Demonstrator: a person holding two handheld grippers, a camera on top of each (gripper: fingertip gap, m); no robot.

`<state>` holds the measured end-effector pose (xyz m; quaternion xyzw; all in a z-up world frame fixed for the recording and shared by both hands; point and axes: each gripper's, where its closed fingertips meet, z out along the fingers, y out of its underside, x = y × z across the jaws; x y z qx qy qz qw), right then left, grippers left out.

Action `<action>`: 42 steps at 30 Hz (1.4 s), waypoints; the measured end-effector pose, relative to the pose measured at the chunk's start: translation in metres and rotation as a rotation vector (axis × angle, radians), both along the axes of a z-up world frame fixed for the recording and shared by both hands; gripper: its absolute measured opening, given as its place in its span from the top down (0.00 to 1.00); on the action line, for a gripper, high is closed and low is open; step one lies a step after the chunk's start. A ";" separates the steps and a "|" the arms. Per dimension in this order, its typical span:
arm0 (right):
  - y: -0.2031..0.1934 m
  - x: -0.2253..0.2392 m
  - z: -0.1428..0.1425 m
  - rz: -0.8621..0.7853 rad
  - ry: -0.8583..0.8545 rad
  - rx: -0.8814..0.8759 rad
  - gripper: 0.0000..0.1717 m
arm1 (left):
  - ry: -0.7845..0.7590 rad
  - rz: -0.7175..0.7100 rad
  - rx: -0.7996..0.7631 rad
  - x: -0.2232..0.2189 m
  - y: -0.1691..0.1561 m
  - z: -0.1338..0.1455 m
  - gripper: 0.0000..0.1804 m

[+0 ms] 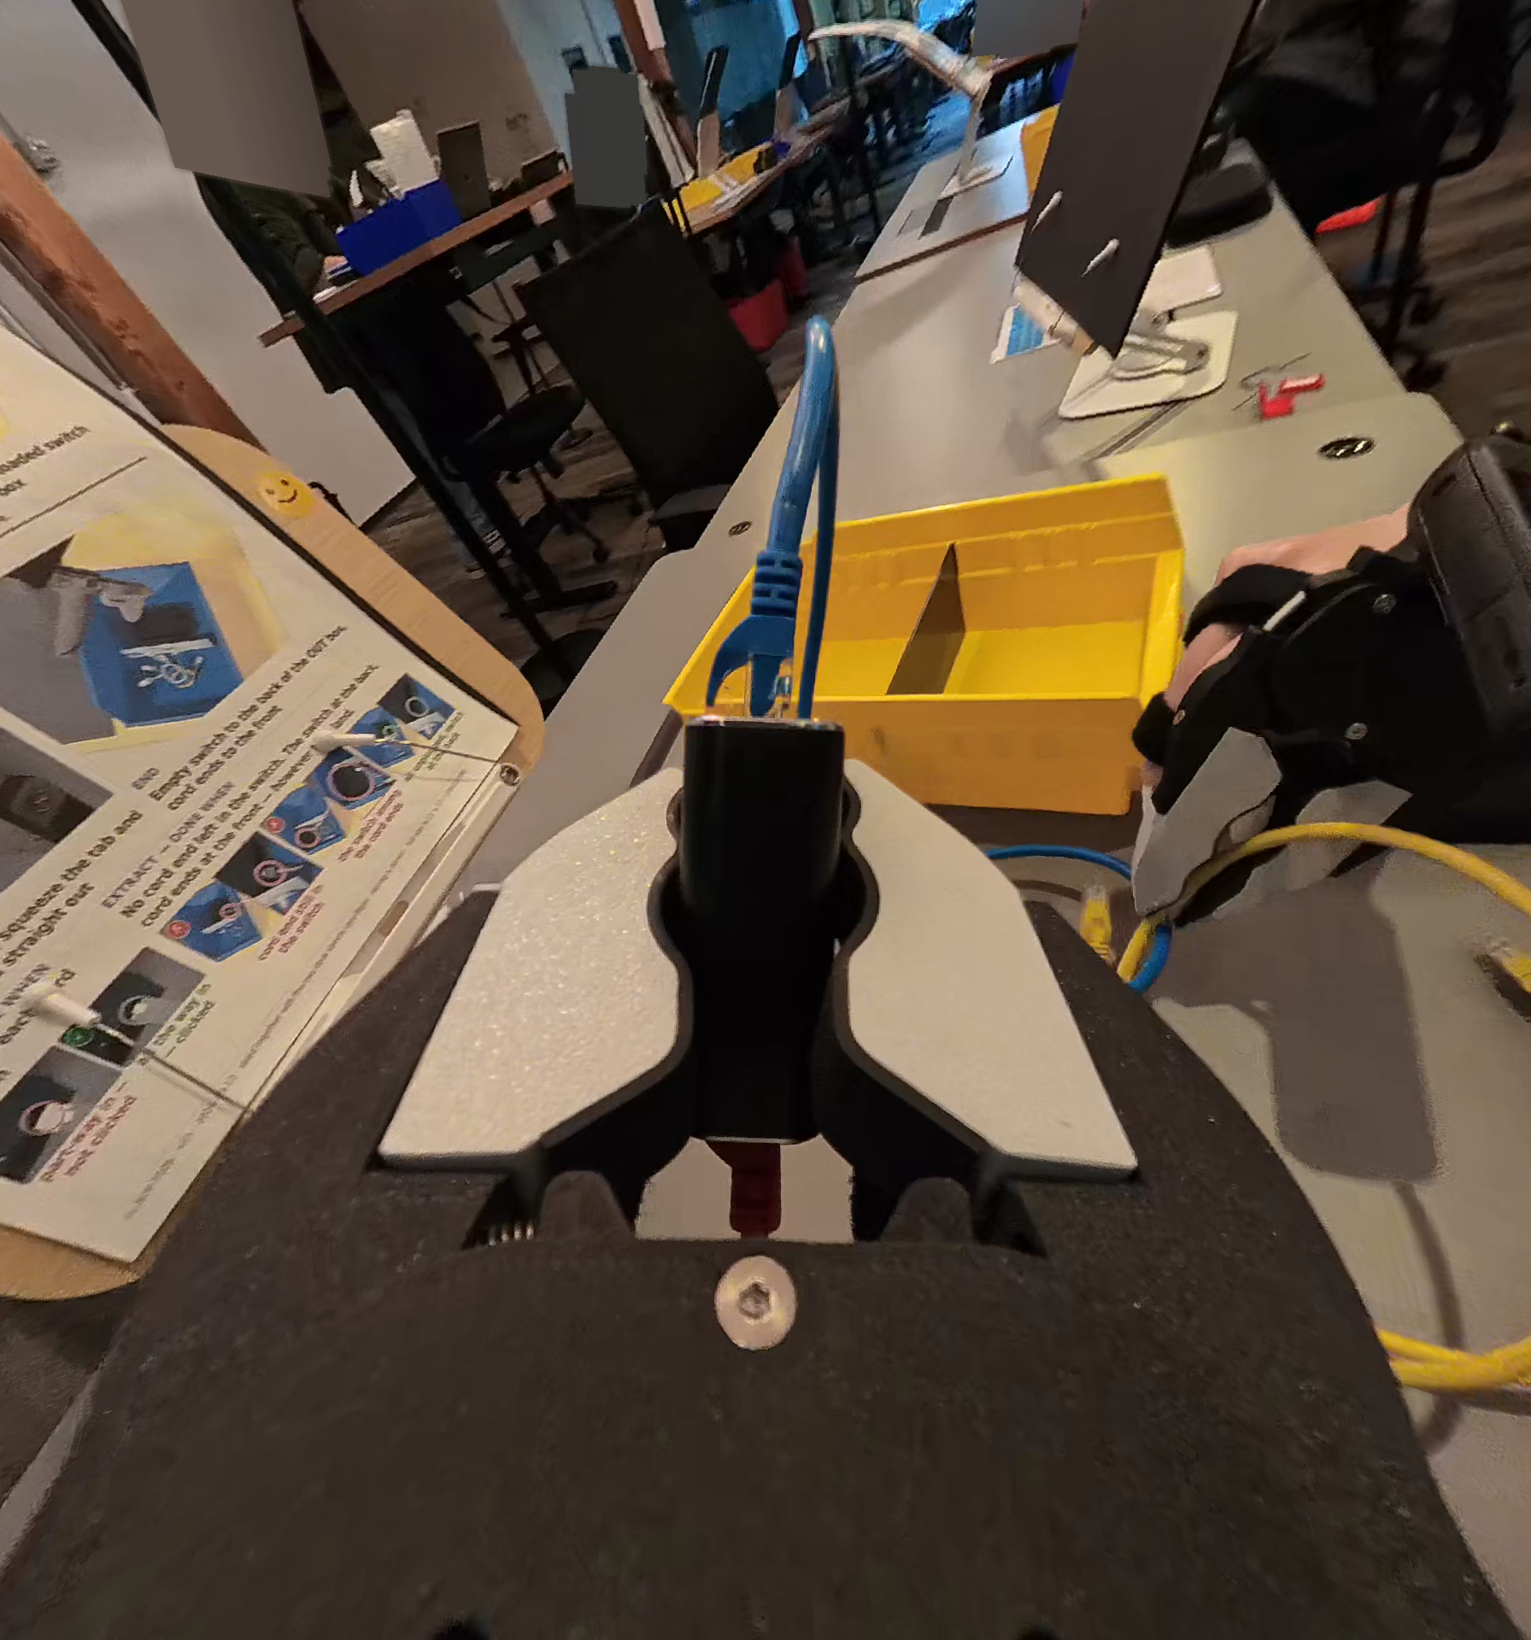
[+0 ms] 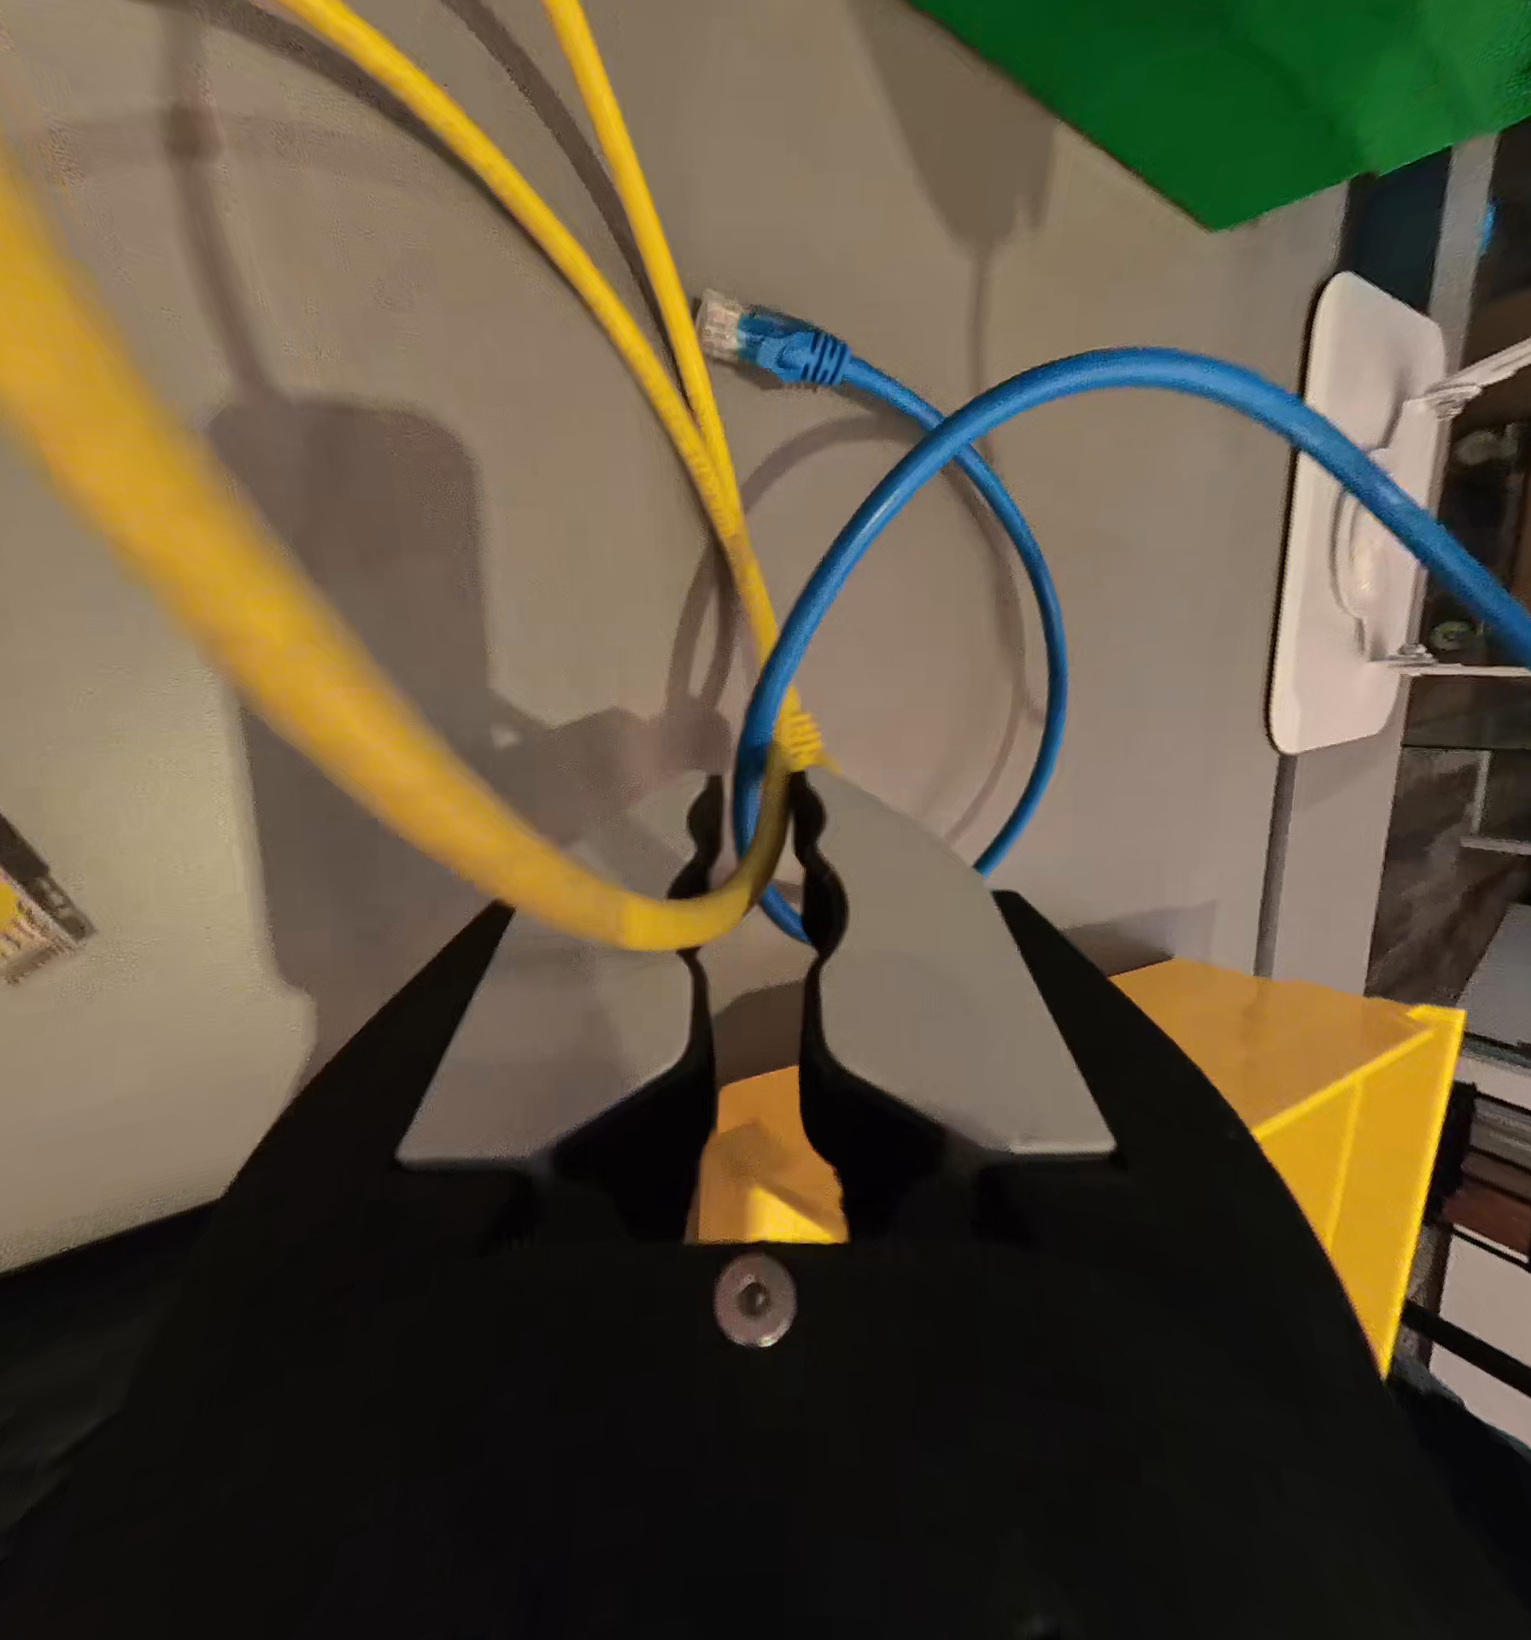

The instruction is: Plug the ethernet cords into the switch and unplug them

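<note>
Jaws over grey table (image 2: 389, 444), seemingly office beyond.

One switch (image 1: 757, 825), three cords: blue (image 2: 1046, 621), yellow (image 2: 238, 586), red (image 1: 755, 1189).

switch (image 1: 757, 852): black, upright, clamped in left gripper (image 1: 757, 799) | blue cord (image 1: 775, 586): plugged on top | yellow cord (image 2: 300, 666): looped on table

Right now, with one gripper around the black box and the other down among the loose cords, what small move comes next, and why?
Probably the right gripper should close on the yellow cord just behind its plug. Its fingers stand apart with that cord and a loop of blue cord both between them, so it grips nothing firmly yet. The left gripper already holds the black switch with a blue plug in it.
</note>
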<state>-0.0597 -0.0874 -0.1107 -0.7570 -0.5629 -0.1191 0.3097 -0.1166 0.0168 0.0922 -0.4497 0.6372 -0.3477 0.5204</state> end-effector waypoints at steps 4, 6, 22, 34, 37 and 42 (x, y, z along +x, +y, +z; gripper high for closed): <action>-0.008 -0.005 0.012 0.121 0.124 -0.028 0.75 | 0.037 0.044 0.035 0.000 0.010 -0.009 0.85; -0.018 -0.002 0.028 0.173 0.189 -0.031 0.75 | 0.047 0.039 0.043 0.002 0.009 -0.011 0.85; 0.075 -0.032 0.204 0.310 0.313 0.484 0.80 | 0.200 0.076 0.170 0.019 0.009 -0.044 0.85; 0.094 -0.027 0.167 0.232 0.292 0.279 0.94 | 0.232 0.010 0.214 0.027 -0.003 -0.058 0.85; 0.099 -0.019 0.165 0.166 0.177 0.328 0.94 | 0.250 0.043 0.256 0.030 0.001 -0.062 0.81; 0.100 -0.016 0.161 0.132 0.120 0.342 0.94 | 0.238 0.080 0.285 0.031 0.005 -0.060 0.79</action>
